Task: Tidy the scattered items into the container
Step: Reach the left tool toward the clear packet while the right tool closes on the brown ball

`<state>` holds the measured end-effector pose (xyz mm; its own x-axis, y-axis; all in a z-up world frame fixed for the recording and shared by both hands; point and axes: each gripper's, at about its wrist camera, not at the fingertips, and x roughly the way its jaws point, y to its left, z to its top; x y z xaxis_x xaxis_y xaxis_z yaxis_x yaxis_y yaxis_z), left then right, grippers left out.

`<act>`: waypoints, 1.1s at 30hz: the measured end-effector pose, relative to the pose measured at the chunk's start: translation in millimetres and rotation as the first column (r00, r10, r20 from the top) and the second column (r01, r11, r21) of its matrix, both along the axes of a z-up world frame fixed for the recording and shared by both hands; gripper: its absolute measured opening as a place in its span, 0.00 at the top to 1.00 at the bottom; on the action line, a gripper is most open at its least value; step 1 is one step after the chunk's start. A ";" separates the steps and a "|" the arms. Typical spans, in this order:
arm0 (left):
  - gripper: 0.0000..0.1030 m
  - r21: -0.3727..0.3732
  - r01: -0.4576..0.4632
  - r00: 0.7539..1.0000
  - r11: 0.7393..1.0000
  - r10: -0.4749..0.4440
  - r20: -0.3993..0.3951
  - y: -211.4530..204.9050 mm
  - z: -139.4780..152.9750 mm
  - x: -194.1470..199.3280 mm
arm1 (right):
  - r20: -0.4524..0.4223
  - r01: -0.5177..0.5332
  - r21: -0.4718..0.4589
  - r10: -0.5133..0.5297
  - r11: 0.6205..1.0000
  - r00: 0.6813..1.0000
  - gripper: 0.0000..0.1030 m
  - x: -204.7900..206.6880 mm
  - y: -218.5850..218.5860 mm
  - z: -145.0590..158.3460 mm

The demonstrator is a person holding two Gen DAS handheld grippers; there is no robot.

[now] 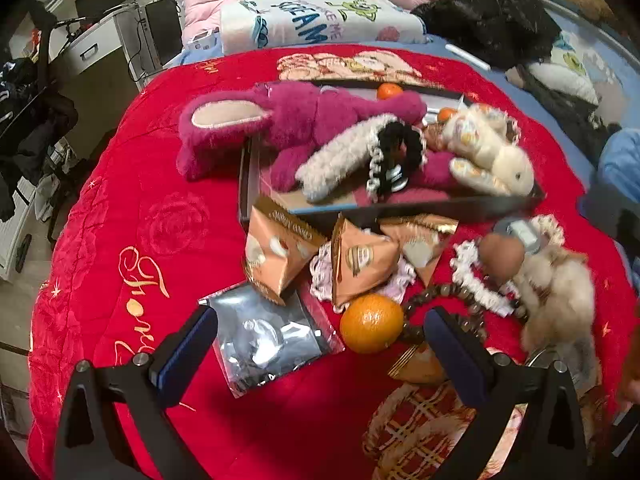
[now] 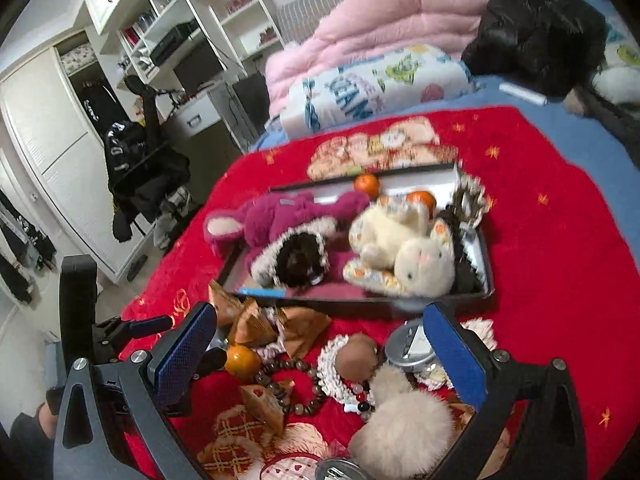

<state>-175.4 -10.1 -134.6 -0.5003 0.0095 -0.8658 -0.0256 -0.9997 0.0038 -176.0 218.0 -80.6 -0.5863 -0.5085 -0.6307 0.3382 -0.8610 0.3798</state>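
Note:
A shallow dark tray (image 1: 420,206) (image 2: 360,300) lies on the red quilt and holds a magenta plush (image 1: 288,120) (image 2: 280,216), a cream plush rabbit (image 1: 488,152) (image 2: 404,252), a black hair claw (image 1: 396,152) and oranges (image 2: 367,184). In front of it lie orange snack packets (image 1: 276,252), an orange (image 1: 371,323) (image 2: 242,361), a silver foil bag (image 1: 264,336), a bead bracelet (image 2: 296,384), white scrunchies (image 1: 476,280) and a beige pompom (image 2: 400,416). My left gripper (image 1: 320,356) is open and empty over the foil bag and orange. My right gripper (image 2: 320,356) is open and empty over the bracelet.
The red quilt (image 1: 120,208) covers a bed. A folded pink duvet (image 2: 400,12), a printed blanket (image 1: 320,20) and a black jacket (image 2: 540,24) lie behind. White shelves and a desk (image 2: 180,40) stand at left beyond the bed edge.

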 end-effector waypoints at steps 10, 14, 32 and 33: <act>0.00 0.048 -0.057 0.997 0.997 0.055 0.049 -3.3 -20.9 -15.5 | 0.102 -0.025 0.022 0.023 0.999 0.995 0.11 -13.9 -12.2 -35.6; 0.00 0.031 -0.044 0.997 0.999 0.042 0.066 3.2 -30.3 -19.4 | 0.145 -0.017 0.015 0.015 1.000 0.989 0.17 -21.4 -13.5 -47.8; 0.00 -0.035 -0.056 0.997 0.998 0.057 0.043 8.8 -49.0 -24.4 | 0.184 -0.009 0.197 -0.028 0.980 0.983 0.38 -24.1 -28.7 -74.2; 0.00 -0.036 -0.063 0.997 0.997 0.064 0.035 9.4 -49.0 -24.3 | 0.174 -0.014 0.218 -0.025 0.976 0.984 0.38 -22.8 -31.0 -74.5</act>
